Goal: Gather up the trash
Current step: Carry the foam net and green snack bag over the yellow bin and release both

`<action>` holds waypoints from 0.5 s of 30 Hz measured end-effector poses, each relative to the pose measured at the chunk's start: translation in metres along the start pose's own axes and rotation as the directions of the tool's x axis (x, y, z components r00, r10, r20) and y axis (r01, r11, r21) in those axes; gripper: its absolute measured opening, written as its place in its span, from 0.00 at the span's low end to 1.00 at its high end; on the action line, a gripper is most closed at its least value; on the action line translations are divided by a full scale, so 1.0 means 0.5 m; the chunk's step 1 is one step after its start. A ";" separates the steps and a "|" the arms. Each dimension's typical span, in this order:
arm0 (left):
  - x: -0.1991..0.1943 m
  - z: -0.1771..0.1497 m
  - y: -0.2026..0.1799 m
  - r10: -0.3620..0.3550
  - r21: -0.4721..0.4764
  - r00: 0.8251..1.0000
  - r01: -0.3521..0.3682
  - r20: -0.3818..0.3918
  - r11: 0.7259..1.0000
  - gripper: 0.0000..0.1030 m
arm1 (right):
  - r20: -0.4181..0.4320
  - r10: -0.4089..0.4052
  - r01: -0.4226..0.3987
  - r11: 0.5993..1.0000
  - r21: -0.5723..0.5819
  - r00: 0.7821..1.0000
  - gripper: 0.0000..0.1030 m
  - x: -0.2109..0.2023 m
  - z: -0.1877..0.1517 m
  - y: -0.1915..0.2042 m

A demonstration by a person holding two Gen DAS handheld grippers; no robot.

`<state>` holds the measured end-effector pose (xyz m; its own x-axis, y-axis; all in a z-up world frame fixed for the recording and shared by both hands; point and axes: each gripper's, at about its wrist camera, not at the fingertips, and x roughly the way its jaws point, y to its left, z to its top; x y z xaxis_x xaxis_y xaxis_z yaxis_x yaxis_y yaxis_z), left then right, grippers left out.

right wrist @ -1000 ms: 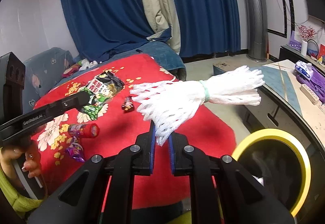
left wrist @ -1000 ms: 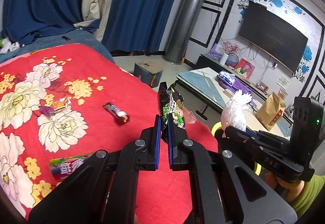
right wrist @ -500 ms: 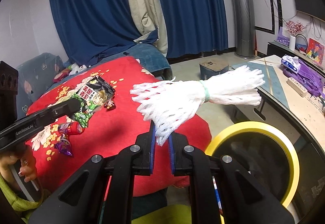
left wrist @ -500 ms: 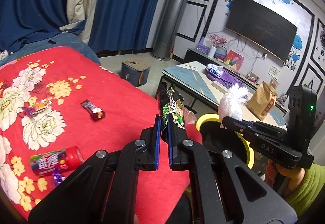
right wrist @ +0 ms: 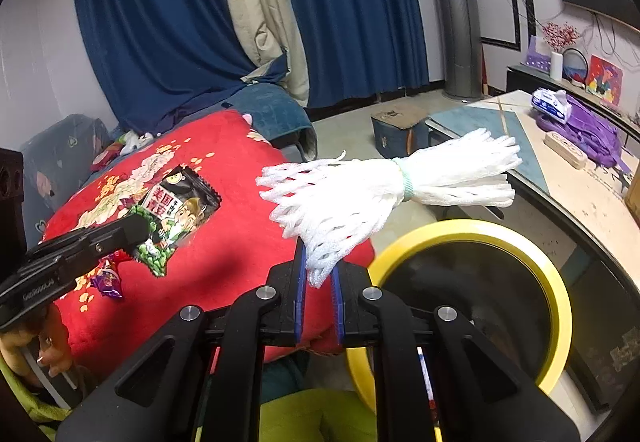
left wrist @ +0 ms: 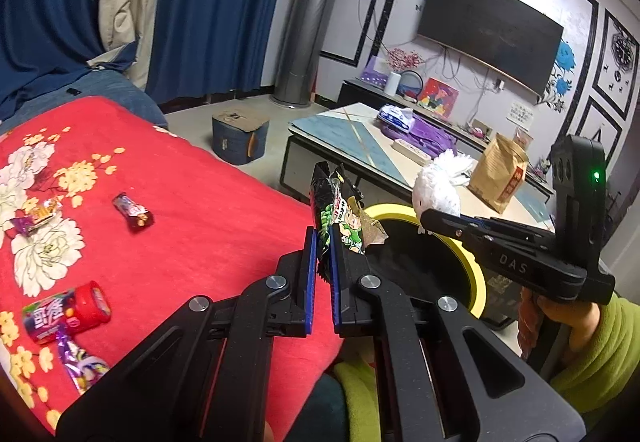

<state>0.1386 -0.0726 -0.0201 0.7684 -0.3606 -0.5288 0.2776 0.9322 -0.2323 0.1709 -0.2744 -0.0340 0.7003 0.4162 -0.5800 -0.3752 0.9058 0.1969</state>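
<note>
Left gripper (left wrist: 323, 242) jaws clamped on a crinkly foil snack bag (left wrist: 338, 209), black and green with a cartoon figure, top edge torn and sticking up, bag held in the air past the blanket's edge, near the bin rim. Right gripper (right wrist: 319, 270) jaws pinched on one end of a white foam fruit net (right wrist: 360, 193), soft stretchy mesh, bundled with a pale green band in the middle, flared at both ends, held in the air just beside the bin (right wrist: 560, 282). Bin round, with a glossy yellow rim and dark inside, standing on the floor beside the bed.

Bed covered with a fuzzy red blanket (left wrist: 200, 209) printed with white and yellow flowers. Trash lying on it: a small twisted dark red candy wrapper (left wrist: 133, 210), an orange and purple crumpled wrapper (left wrist: 36, 215) at the left, a stubby cylindrical candy bottle (left wrist: 68, 312) with a red cap lying on its side, and a shiny purple wrapper (left wrist: 80, 362) just below the bottle. All four well apart from the bin.

Green sleeve (left wrist: 592, 354) visible behind the right gripper's handle. Glossy low surface (left wrist: 360, 137) beyond the bin carried a brown paper bag (left wrist: 498, 177), creased, standing upright.
</note>
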 end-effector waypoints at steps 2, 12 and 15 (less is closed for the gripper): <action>0.009 -0.003 -0.012 -0.008 0.013 1.000 0.008 -0.007 1.000 0.03 | -0.004 -0.003 0.003 1.000 0.009 1.000 0.11 -0.002 -0.003 -0.009; 0.050 -0.017 -0.065 -0.050 0.066 0.998 0.053 -0.043 0.996 0.03 | -0.030 -0.020 0.021 0.998 0.061 0.999 0.11 -0.004 -0.017 -0.058; 0.067 -0.024 -0.081 -0.063 0.080 0.996 0.068 -0.062 0.994 0.03 | -0.040 -0.022 0.025 0.997 0.075 0.999 0.11 -0.006 -0.022 -0.074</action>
<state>0.1462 -0.1231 -0.0384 0.7117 -0.4202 -0.5630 0.3745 0.9050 -0.2021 0.1760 -0.3101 -0.0481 0.6837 0.3928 -0.6150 -0.3114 0.9192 0.2409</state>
